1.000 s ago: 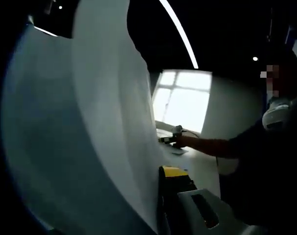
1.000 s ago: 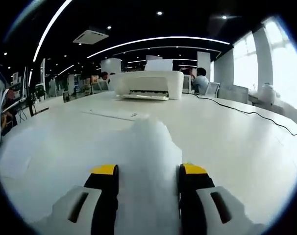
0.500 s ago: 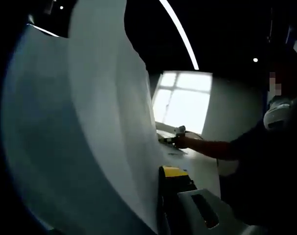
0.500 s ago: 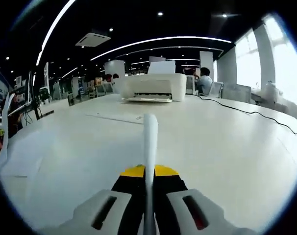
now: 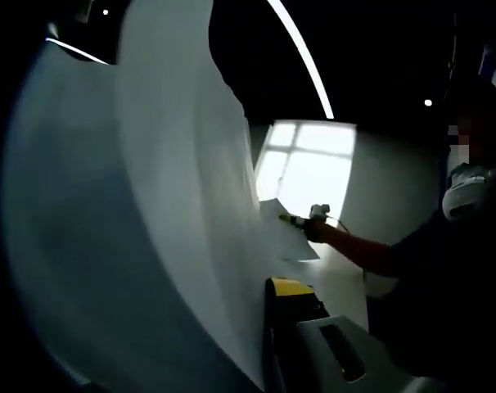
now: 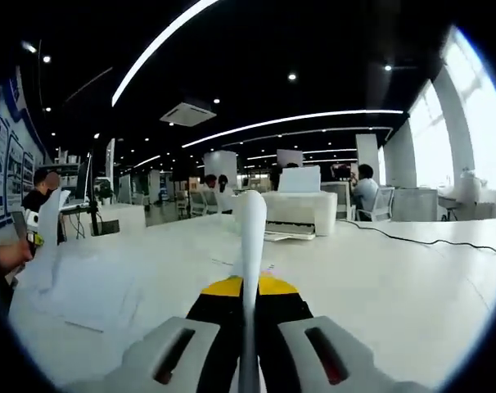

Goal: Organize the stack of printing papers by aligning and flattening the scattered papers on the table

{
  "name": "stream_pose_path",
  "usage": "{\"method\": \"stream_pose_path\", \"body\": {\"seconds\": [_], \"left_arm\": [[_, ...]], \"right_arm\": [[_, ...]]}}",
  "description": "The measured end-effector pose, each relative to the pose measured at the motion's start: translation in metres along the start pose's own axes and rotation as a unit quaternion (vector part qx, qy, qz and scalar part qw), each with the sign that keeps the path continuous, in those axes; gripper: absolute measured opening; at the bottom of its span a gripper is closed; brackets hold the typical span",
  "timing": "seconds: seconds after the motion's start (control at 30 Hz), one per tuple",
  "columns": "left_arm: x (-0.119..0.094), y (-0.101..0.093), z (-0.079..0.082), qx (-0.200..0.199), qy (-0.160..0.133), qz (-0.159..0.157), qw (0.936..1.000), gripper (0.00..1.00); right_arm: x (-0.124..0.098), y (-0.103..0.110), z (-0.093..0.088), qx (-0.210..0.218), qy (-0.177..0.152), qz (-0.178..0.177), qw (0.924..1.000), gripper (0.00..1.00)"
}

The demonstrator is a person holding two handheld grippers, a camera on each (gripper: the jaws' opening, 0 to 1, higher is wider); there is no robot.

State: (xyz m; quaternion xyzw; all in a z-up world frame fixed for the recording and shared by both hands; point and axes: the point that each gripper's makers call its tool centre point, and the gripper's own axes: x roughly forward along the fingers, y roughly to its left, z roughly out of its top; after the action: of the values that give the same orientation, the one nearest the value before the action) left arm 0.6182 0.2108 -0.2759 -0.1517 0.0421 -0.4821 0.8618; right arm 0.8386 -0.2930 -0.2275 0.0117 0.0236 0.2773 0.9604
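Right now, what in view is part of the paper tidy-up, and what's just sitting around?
Job:
right gripper, shut on a sheet
left gripper, holding a large sheet
loose papers on the table

Lying about:
printer
black cable

paper sheet (image 6: pixel 250 246): matt white | table (image 6: pixel 395 278): smooth, slightly glossy white
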Motion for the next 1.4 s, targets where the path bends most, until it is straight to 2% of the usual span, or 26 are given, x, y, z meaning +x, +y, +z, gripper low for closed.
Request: {"method": "stream_pose_path", "body": {"seconds": [0.27, 0.67, 0.93, 1.13, 1.4], "left_arm": [[-0.001, 0.0, 0.001, 0.002, -0.001, -0.002, 1.0, 0.06], [0.0, -0.004, 0.002, 0.002, -0.004, -0.007, 1.0, 0.06], [0.0, -0.004, 0.002, 0.002, -0.005, -0.008, 1.0, 0.06], [-0.001, -0.005, 0.002, 0.003, -0.006, -0.009, 0.9999, 0.06], [-0.001, -0.004, 0.003, 0.002, -0.007, -0.011, 0.9999, 0.06]], "right_arm": [[-0.006, 0.027, 0.04, -0.016, -0.034, 0.026, 0.999, 0.0], [-0.004, 0.049, 0.066, -0.038, -0.035, 0.036, 0.998, 0.0], [-0.005, 0.083, 0.098, -0.068, -0.05, 0.063, 0.9944, 0.0], [-0.008, 0.1, 0.115, -0.081, -0.056, 0.082, 0.9917, 0.0], [-0.017, 0.132, 0.139, -0.097, -0.071, 0.111, 0.9866, 0.0]]}}
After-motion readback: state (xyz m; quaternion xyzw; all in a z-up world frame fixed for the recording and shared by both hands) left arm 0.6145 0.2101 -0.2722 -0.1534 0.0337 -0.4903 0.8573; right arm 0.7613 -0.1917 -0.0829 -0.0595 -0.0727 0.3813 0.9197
